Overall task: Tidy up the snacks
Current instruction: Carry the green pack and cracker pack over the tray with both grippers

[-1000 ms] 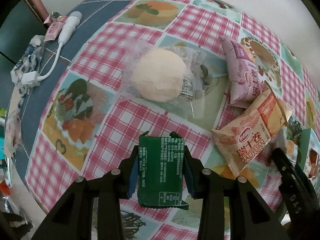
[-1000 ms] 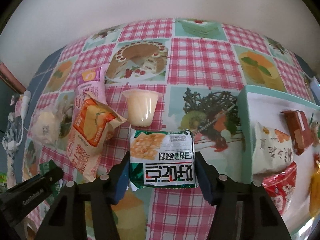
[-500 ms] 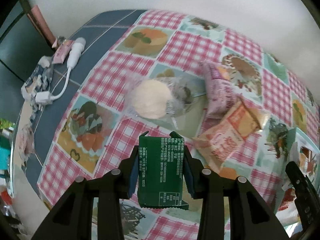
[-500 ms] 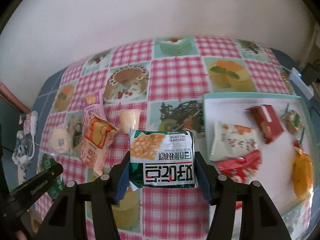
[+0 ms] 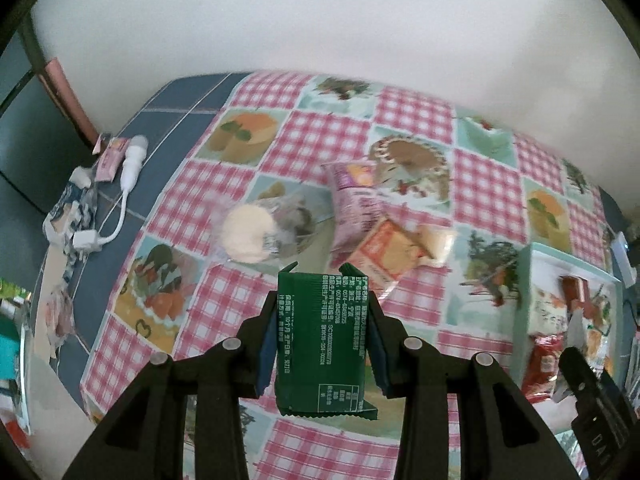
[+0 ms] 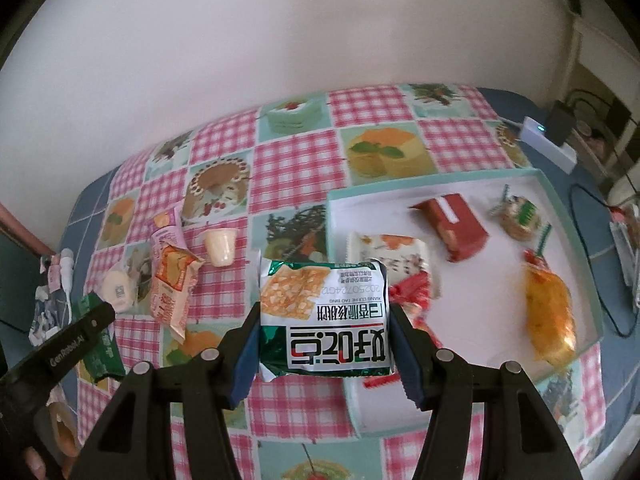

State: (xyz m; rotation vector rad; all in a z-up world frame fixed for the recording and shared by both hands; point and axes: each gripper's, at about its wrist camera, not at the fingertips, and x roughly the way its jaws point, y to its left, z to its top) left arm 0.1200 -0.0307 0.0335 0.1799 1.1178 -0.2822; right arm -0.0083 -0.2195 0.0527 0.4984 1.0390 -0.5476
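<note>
Both claws are loaded: left claw [image 5: 323, 316] clamps a green packet [image 5: 322, 336], right claw [image 6: 323, 316] a walnut-biscuit pack [image 6: 324, 316], beside the tray [image 6: 560, 196]. Several snacks are trayed; four wait on the tabletop [image 6: 288, 160].

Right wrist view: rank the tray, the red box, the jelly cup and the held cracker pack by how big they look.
1. Tray, clearly largest.
2. Cracker pack, though it sits close to the lens in the right gripper, so it looks inflated.
3. Red box.
4. Jelly cup.
</note>
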